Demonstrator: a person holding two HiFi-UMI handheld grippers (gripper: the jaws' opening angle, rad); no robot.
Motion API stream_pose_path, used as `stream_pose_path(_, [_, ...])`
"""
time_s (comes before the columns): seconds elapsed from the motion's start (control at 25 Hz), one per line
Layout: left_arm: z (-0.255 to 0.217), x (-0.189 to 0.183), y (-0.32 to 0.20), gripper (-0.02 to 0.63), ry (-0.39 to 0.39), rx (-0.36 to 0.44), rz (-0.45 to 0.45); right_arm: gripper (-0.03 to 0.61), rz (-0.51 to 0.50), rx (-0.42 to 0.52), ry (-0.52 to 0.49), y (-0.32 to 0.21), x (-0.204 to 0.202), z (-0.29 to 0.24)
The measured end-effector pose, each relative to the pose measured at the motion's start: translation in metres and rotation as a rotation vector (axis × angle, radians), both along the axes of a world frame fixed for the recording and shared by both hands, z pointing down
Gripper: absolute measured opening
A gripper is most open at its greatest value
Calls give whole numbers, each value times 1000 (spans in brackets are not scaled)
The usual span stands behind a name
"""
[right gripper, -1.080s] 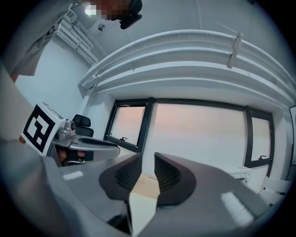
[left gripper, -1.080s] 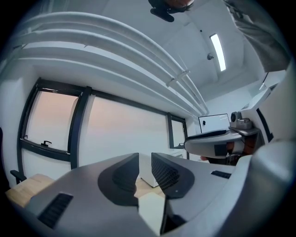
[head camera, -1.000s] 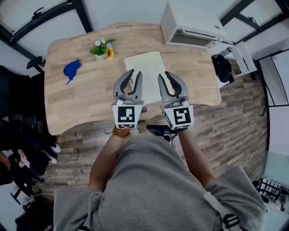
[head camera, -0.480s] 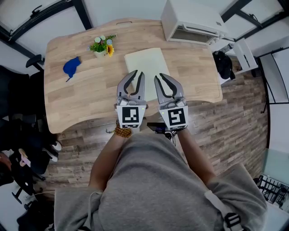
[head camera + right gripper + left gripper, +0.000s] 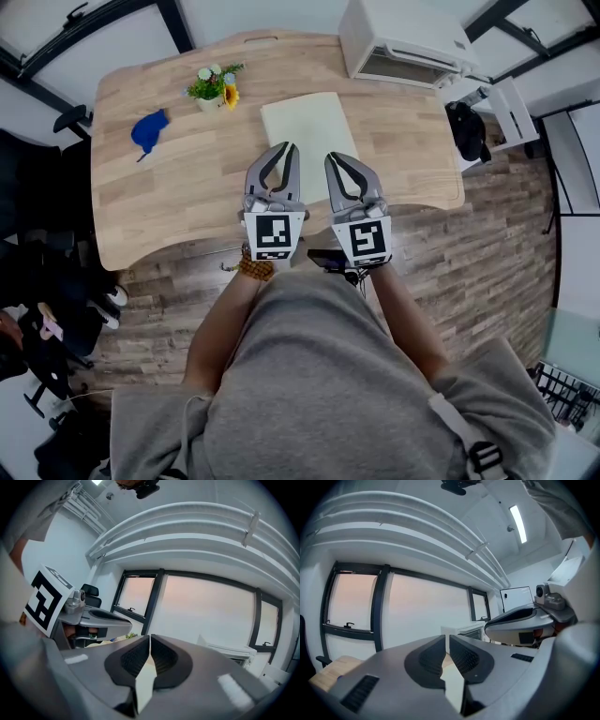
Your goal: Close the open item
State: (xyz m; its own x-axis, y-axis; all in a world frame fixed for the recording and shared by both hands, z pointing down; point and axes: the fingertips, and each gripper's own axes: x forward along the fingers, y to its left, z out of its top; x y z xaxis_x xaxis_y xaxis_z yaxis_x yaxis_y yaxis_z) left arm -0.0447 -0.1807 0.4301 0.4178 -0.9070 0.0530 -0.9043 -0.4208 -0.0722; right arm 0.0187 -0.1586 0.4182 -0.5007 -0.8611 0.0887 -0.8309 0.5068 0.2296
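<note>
One white countertop oven (image 5: 403,42) at the far right corner of the wooden table (image 5: 169,206). Nearer, above that table's near edge, left gripper (image 5: 287,148) and right gripper (image 5: 338,157): jaws just closing, now together, empty; wider apart a second ago.

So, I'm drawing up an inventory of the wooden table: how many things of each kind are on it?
white countertop oven: 1
cream mat: 1
pot of flowers: 1
blue cloth: 1
total: 4
</note>
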Motion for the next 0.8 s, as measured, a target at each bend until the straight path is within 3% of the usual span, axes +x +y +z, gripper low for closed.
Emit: stream_pose_path(0.8, [29, -14, -11, 23, -7, -90, -63, 12, 36, -49, 12, -12, 28, 18])
